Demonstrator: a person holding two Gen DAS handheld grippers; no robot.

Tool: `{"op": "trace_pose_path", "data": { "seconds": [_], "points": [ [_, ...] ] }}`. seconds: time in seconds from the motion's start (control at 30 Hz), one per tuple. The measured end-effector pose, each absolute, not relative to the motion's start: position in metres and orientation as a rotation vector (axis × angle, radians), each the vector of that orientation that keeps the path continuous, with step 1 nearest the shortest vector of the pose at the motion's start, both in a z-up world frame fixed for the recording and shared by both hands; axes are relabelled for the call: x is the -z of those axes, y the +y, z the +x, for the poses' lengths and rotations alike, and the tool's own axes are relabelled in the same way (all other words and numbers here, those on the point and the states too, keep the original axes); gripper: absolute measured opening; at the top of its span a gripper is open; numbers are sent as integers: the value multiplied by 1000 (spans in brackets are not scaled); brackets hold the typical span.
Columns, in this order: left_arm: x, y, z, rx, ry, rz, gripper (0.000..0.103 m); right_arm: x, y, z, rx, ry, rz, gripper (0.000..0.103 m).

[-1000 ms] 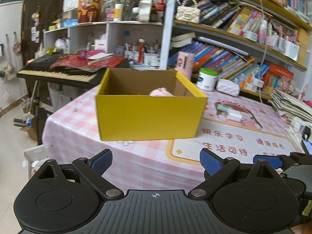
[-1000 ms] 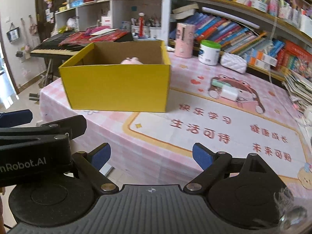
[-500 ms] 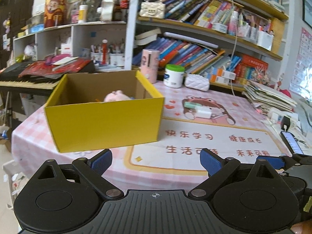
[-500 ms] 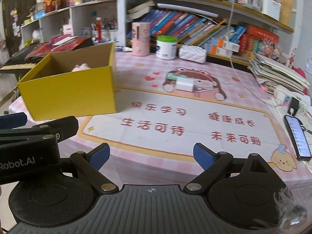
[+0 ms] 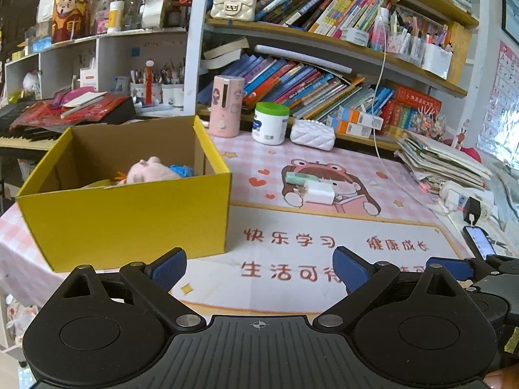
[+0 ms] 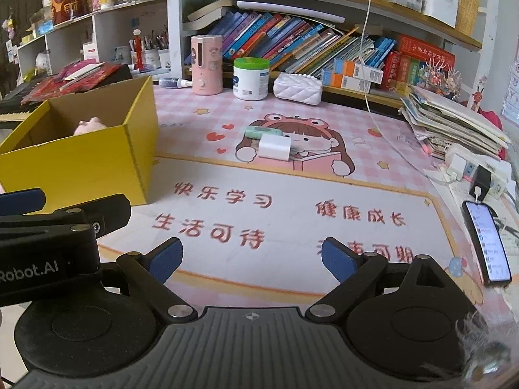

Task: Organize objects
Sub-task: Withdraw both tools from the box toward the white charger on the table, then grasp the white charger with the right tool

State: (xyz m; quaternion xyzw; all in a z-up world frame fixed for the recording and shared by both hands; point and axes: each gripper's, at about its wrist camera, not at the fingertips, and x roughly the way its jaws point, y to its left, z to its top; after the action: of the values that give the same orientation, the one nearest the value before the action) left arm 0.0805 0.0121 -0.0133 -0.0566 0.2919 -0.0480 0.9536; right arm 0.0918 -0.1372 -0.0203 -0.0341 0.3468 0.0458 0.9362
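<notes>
A yellow cardboard box (image 5: 129,217) stands on the left of the table, and also shows in the right wrist view (image 6: 81,159). It holds a pink plush toy (image 5: 149,171) and a blue item (image 5: 183,170). A white roll (image 6: 275,147) and a mint green tube (image 6: 262,132) lie together on the mat's cartoon picture; they also show in the left wrist view, the roll (image 5: 319,192) and the tube (image 5: 300,177). My left gripper (image 5: 259,267) is open and empty above the mat's near edge. My right gripper (image 6: 253,257) is open and empty beside it.
A pink canister (image 6: 206,64), a green-lidded white jar (image 6: 251,77) and a white quilted pouch (image 6: 297,89) stand at the back by the bookshelf. A paper stack (image 6: 454,123), a power strip (image 6: 476,175) and a phone (image 6: 486,241) line the right edge.
Both grippers have swung right and moved closer over the table. The box has shifted to the left of both views and the roll and tube have come nearer the centre.
</notes>
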Motion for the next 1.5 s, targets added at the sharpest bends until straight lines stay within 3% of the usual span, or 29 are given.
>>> {"op": "trace_pose_path", "data": {
  "seconds": [0.83,1.5],
  "points": [
    [24,-71,175,86,624,-147,98,30,-224,194,-109,731,-98,92],
    [22,-80,231,-49,614,-131,97,51,-231,268,-255,729,-100,90]
  ]
}}
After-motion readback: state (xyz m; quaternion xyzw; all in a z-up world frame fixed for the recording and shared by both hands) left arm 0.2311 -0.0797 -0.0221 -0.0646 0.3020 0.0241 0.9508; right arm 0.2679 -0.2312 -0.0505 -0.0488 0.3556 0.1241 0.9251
